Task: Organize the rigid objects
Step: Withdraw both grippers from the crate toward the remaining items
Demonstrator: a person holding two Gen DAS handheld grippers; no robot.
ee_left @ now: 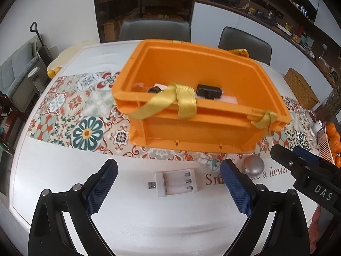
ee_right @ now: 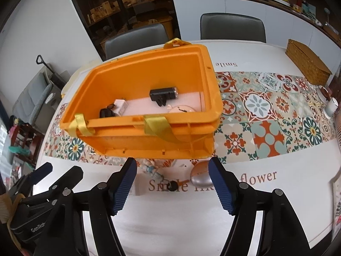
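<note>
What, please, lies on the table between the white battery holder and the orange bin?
In the left wrist view, only bare white tabletop and the patterned runner's edge separate the battery holder from the orange bin.

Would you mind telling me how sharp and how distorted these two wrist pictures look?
Left wrist view: the orange bin is slightly motion-smeared, the white battery holder sharper; the fisheye bends the table edge and darkens the corners. Right wrist view: similar barrel distortion, the bin and silver ball soft, the open right tool crisp; soft, even light, no harsh glare.
</note>
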